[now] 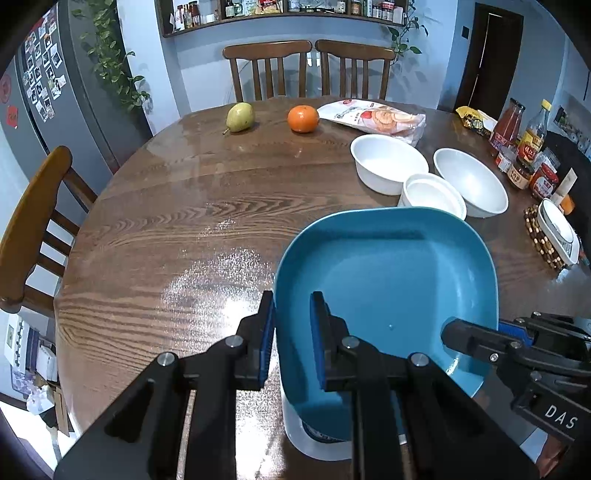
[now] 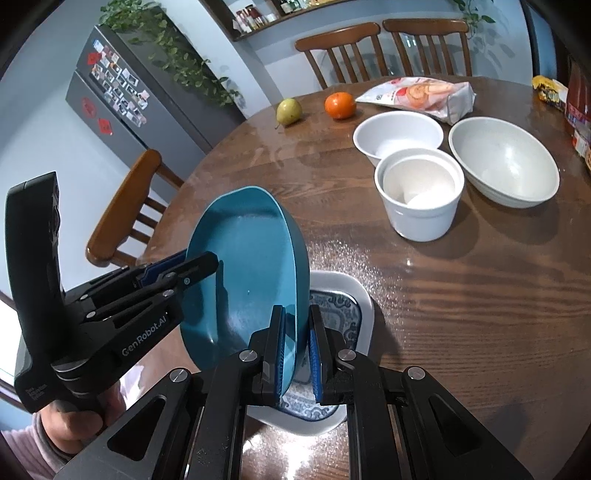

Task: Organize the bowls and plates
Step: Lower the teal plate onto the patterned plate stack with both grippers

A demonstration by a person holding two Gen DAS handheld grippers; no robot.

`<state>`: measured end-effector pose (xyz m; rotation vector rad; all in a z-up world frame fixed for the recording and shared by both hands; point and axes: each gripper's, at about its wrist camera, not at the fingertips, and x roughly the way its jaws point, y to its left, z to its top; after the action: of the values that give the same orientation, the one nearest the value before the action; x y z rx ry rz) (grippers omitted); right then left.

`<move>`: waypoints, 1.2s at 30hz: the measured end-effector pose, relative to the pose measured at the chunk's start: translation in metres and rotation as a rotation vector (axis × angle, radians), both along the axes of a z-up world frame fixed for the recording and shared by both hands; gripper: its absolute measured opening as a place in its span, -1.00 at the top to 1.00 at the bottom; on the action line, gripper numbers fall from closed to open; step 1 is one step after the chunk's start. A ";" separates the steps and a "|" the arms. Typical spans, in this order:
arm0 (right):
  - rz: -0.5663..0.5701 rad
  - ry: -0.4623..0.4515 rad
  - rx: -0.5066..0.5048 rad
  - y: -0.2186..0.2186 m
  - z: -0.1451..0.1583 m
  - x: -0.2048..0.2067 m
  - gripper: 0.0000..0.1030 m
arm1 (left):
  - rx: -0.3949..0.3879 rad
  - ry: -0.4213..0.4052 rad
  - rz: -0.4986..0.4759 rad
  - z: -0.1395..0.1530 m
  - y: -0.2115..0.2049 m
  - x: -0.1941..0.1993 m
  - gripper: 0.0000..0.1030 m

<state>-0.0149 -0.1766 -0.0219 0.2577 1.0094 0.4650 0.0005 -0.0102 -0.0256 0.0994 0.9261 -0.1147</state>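
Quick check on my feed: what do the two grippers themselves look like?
Both are black two-finger frames with blue ribbed pads and silver screws. The left gripper carries white "GenRobot.AI" lettering; the right gripper shows "DAS". A pinkish sleeve covers the left wrist.

Kitchen-dining rm w/ pale blue walls: a round dark wood table (image 1: pixel 155 236), glossy w/ light glare on its grain, sits at center. Two slat-back wood chairs (image 1: pixel 269 70) stand at its far side, a third chair (image 1: pixel 33 221) at left. Grey fridge (image 1: pixel 55 92) covered w/ photos & red decals stands in the left corner, trailing green vine (image 1: pixel 110 62) beside it. Wall shelf (image 1: pixel 280 14) above holds jars & bottles. Dark door (image 1: pixel 487 59) at right.
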 end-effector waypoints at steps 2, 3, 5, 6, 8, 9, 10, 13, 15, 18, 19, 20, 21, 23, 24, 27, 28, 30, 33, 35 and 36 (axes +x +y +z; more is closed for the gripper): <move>0.002 0.005 -0.001 0.000 -0.002 0.000 0.72 | 0.008 0.003 0.000 -0.002 -0.001 -0.001 0.70; 0.002 0.008 -0.002 -0.001 -0.003 0.000 0.72 | 0.009 0.006 0.001 -0.003 -0.001 -0.002 0.70; 0.004 0.015 -0.004 0.000 -0.005 -0.001 0.72 | 0.010 0.009 0.002 -0.005 -0.001 -0.003 0.70; 0.005 0.019 -0.005 0.000 -0.007 -0.001 0.72 | 0.010 0.010 0.003 -0.006 -0.001 -0.003 0.69; 0.009 0.030 -0.007 0.001 -0.011 -0.002 0.72 | 0.014 0.010 0.006 -0.008 -0.001 -0.004 0.69; 0.012 0.036 -0.008 0.001 -0.012 -0.001 0.72 | 0.015 0.010 0.008 -0.009 -0.001 -0.004 0.69; 0.015 0.042 -0.010 0.002 -0.014 -0.001 0.72 | 0.016 0.011 0.010 -0.010 -0.001 -0.004 0.69; 0.024 0.061 -0.012 0.003 -0.021 -0.002 0.72 | 0.022 0.014 0.013 -0.014 -0.001 -0.004 0.69; 0.027 0.070 -0.015 0.003 -0.024 -0.002 0.72 | 0.023 0.023 0.015 -0.017 0.000 -0.004 0.69; 0.031 0.082 -0.020 0.003 -0.028 -0.001 0.72 | 0.025 0.036 0.018 -0.022 -0.001 -0.003 0.69; 0.031 0.085 -0.022 0.003 -0.029 0.000 0.72 | 0.026 0.040 0.019 -0.023 -0.001 -0.003 0.69; 0.032 0.088 -0.024 0.004 -0.029 0.001 0.72 | 0.028 0.045 0.019 -0.025 -0.001 -0.002 0.69; 0.033 0.090 -0.026 0.004 -0.030 0.001 0.72 | 0.028 0.049 0.020 -0.026 -0.002 -0.002 0.69; 0.034 0.095 -0.030 0.003 -0.032 0.002 0.72 | 0.028 0.056 0.019 -0.029 -0.002 -0.002 0.69; 0.035 0.098 -0.033 0.003 -0.033 0.003 0.72 | 0.029 0.060 0.019 -0.030 -0.003 -0.002 0.69; 0.034 0.107 -0.041 0.002 -0.037 0.002 0.72 | 0.035 0.071 0.015 -0.034 -0.003 -0.002 0.69; 0.034 0.111 -0.042 0.001 -0.038 0.002 0.72 | 0.035 0.075 0.015 -0.035 -0.004 -0.002 0.69; 0.035 0.118 -0.047 0.000 -0.041 0.001 0.72 | 0.037 0.086 0.013 -0.039 -0.004 -0.002 0.69; 0.033 0.126 -0.054 0.000 -0.043 0.001 0.72 | 0.043 0.099 0.009 -0.044 -0.006 -0.002 0.69; 0.031 0.129 -0.060 0.000 -0.045 0.000 0.72 | 0.046 0.108 0.008 -0.048 -0.006 -0.002 0.69; 0.031 0.131 -0.062 0.000 -0.045 0.000 0.72 | 0.047 0.112 0.007 -0.049 -0.007 -0.002 0.68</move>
<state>-0.0146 -0.1771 -0.0673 0.2192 1.1548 0.4485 -0.0015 -0.0169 -0.0746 0.1343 1.0413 -0.0924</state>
